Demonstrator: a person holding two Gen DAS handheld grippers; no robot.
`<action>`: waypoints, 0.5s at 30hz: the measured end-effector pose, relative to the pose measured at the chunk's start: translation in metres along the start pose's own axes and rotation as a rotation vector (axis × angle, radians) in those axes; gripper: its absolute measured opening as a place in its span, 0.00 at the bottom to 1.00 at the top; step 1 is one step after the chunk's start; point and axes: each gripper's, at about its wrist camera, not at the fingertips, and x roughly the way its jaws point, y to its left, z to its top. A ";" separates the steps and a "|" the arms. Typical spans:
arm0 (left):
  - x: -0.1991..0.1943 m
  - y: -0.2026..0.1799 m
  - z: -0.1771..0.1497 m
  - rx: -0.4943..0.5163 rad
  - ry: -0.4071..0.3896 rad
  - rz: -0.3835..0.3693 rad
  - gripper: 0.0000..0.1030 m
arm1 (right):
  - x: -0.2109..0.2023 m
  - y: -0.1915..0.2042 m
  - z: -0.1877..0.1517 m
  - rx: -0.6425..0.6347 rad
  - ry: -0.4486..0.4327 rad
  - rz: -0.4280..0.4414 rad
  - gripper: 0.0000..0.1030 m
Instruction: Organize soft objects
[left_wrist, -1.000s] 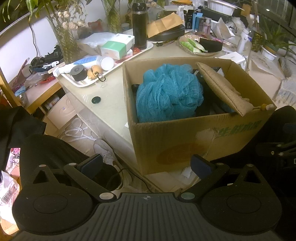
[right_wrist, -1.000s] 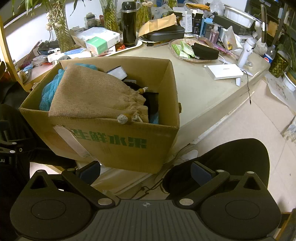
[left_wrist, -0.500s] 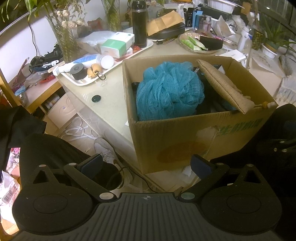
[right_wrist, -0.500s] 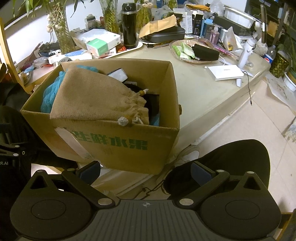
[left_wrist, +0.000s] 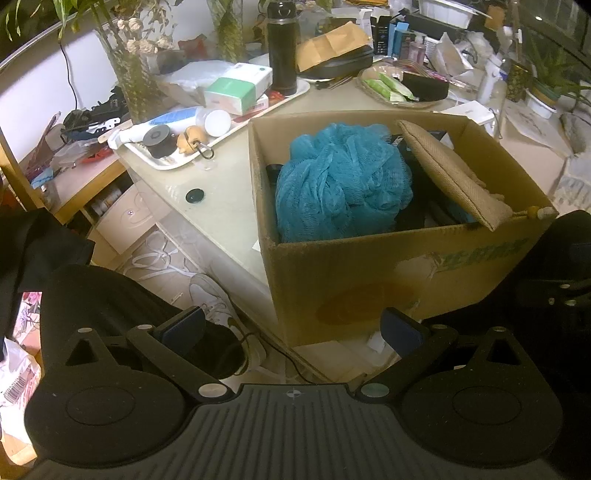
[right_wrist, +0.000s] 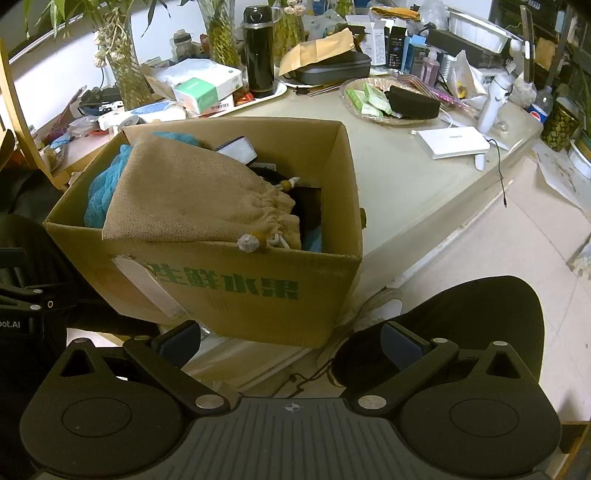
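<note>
An open cardboard box (left_wrist: 369, 280) with green print stands at the table's near edge; it also shows in the right wrist view (right_wrist: 229, 291). Inside lie a teal mesh bath pouf (left_wrist: 343, 181) and a tan burlap drawstring bag (left_wrist: 450, 177), whose mouth rests on the box's front rim in the right wrist view (right_wrist: 195, 199). Dark items lie under them. My left gripper (left_wrist: 291, 328) is open and empty, below and in front of the box's left corner. My right gripper (right_wrist: 291, 341) is open and empty, in front of the box's right corner.
A white tray (left_wrist: 166, 162) with tubes and a black flask (left_wrist: 282, 48) stands left behind the box. A basket of packets (right_wrist: 384, 99) and a white device (right_wrist: 452, 141) lie to the right. A black chair seat (right_wrist: 461, 325) and cables sit below the table edge.
Both grippers have drifted slightly closer to the box, which sits a little lower in both views. Nothing was grasped or moved.
</note>
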 end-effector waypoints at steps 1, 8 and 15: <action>0.000 0.000 0.000 -0.001 0.001 0.000 1.00 | 0.000 0.000 0.000 0.001 0.000 0.000 1.00; 0.000 0.003 0.003 -0.025 -0.005 -0.001 1.00 | -0.001 -0.001 0.001 0.006 -0.004 0.010 1.00; -0.001 0.003 0.002 -0.021 -0.004 -0.007 1.00 | -0.002 -0.001 0.002 0.007 -0.007 0.007 1.00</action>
